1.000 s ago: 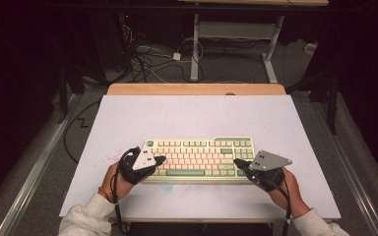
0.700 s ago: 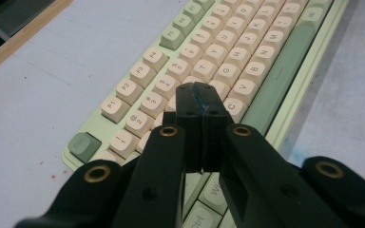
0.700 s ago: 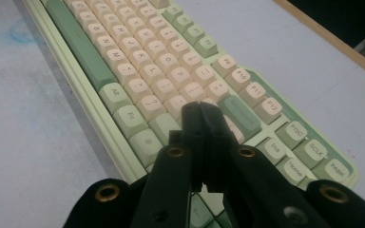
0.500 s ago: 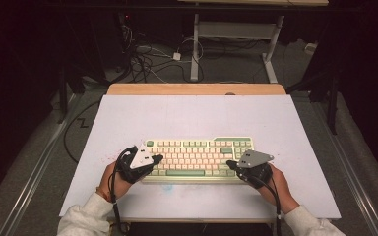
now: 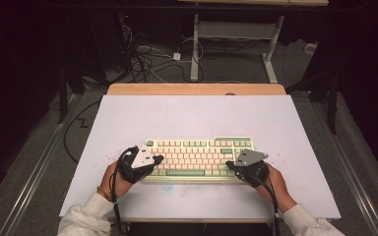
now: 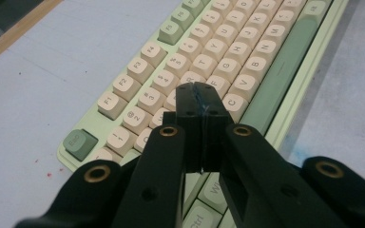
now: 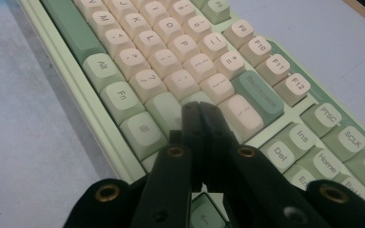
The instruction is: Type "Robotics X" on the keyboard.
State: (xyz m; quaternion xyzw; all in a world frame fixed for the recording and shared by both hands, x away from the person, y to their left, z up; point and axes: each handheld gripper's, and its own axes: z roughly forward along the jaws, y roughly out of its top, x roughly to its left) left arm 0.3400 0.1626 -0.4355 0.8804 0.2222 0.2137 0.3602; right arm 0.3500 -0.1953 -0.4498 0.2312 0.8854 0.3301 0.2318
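**Closed tips as typing styluses over the keyboard**

The mechanical keyboard (image 5: 197, 157) lies flat on the white counter (image 5: 192, 118), near the person's edge and roughly centred, long side running across. Cream alphanumeric keys, sage-green case, green modifiers and green spacebar (image 6: 285, 71).

Left gripper (image 5: 158, 159) sits over the keyboard's left end. Its fingers (image 6: 190, 102) are pressed flat together, nothing between them, and the joined tip hangs above the letter block near the C key (image 6: 235, 105). Whether it touches a keycap I cannot tell.

Right gripper (image 5: 230, 165) mirrors it at the right end, fingers (image 7: 193, 116) likewise shut on nothing, tip over the green keys below the large cream key, with Backspace (image 7: 259, 97) just beyond.

Judgement: the step in hand is pressing keys with the shut tips. To do it well:
- Keep both pairs of fingers closed so each tip stays narrow and strikes one cap.
- Come down squarely on the cap's middle; a slanted approach risks clipping a neighbour, as the keys sit close together.
- Press lightly and lift clear before travelling sideways.
- The keyboard is loose on the counter, so sideways force could skate it.
- Move one hand at a time; let the other hover.
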